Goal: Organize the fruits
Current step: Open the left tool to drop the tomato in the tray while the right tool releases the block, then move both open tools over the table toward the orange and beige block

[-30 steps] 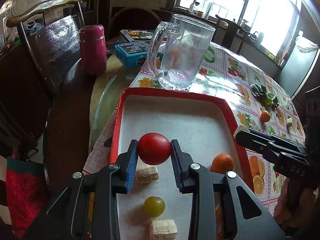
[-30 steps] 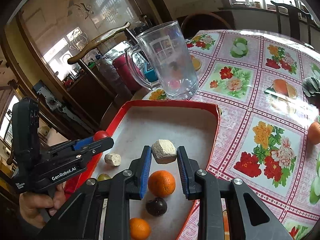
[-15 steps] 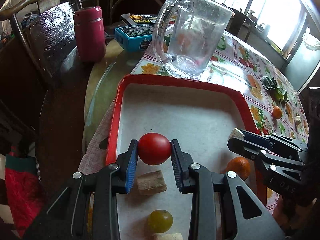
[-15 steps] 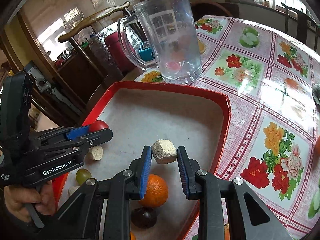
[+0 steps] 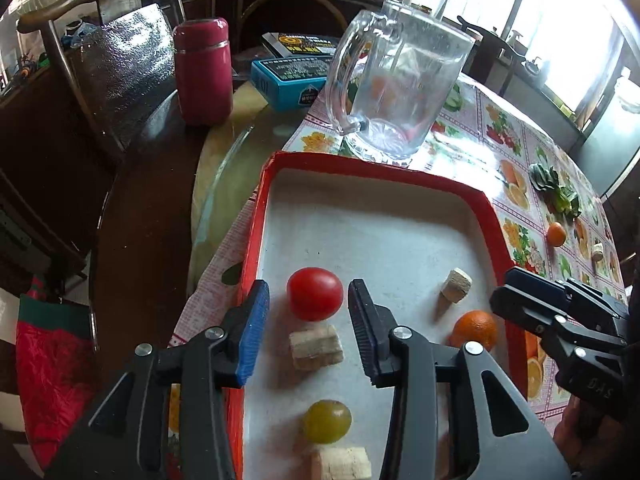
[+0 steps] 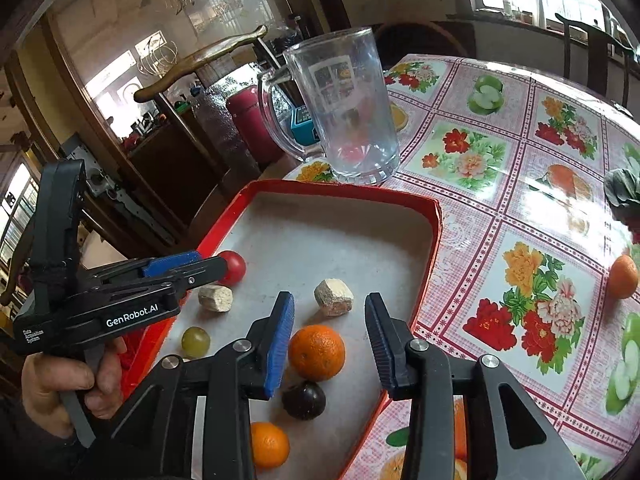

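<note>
A red-rimmed tray (image 5: 376,172) (image 6: 340,190) holds the fruit. My left gripper (image 5: 308,312) is open, and a red tomato (image 5: 315,294) (image 6: 233,266) lies on the tray between its fingers. My right gripper (image 6: 330,320) is open, with a pale chunk (image 6: 333,297) (image 5: 456,285) lying free on the tray just ahead of it. An orange (image 6: 316,352) (image 5: 474,329), a green grape (image 5: 327,421) (image 6: 195,342), a dark plum (image 6: 304,399), a second orange (image 6: 269,444) and more pale chunks (image 5: 316,346) also lie in the tray.
A glass mug (image 5: 394,92) (image 6: 344,108) stands just beyond the tray. A small orange (image 6: 622,276) (image 5: 556,234), green leaves (image 5: 556,192) and a chunk (image 5: 597,251) lie on the flowered tablecloth. A red flask (image 5: 204,70), a blue box (image 5: 288,80) and a chair (image 5: 92,40) are at the left.
Both grippers have opened. The tomato has left the left gripper and the pale chunk has left the right one; both now rest on the tray.
</note>
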A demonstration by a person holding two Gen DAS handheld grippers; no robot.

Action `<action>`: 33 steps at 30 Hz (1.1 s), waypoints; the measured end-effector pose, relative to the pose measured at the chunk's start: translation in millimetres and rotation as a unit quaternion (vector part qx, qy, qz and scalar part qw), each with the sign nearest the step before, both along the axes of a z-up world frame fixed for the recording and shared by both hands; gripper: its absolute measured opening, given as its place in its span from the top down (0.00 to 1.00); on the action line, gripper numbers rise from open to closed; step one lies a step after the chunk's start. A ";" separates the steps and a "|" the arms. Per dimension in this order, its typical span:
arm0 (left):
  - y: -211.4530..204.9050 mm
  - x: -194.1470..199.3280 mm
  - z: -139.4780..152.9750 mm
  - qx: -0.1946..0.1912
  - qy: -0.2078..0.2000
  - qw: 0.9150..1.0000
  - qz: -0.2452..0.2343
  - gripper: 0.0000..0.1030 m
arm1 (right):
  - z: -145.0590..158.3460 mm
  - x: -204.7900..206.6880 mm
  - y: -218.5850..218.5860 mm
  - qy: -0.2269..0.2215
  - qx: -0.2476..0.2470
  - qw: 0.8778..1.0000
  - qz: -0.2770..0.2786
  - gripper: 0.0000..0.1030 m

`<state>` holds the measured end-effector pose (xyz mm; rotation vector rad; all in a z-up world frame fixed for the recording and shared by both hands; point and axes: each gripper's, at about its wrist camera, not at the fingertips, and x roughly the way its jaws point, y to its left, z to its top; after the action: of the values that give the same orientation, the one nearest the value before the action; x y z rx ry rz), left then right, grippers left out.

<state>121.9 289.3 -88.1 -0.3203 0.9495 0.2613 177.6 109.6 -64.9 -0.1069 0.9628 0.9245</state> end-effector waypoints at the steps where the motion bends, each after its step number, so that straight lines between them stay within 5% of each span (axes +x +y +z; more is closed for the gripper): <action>1: -1.3 -2.5 2.3 -0.001 -0.004 1.000 0.000 0.61 | 3.6 -2.6 -4.6 -0.001 0.006 1.000 -0.001 0.62; 12: -24.8 -27.3 28.5 -0.026 -0.049 0.998 0.006 0.60 | 19.5 -26.0 -59.9 0.001 0.038 0.999 -0.021 0.58; 33: -138.7 -14.8 67.4 -0.011 -0.083 0.991 -0.105 0.55 | 20.7 -25.4 -205.2 0.016 0.068 0.987 -0.142 0.58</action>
<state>107.2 150.7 -20.7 -0.2553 0.8137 0.0312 152.2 -95.6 -44.2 0.1578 0.9135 0.7278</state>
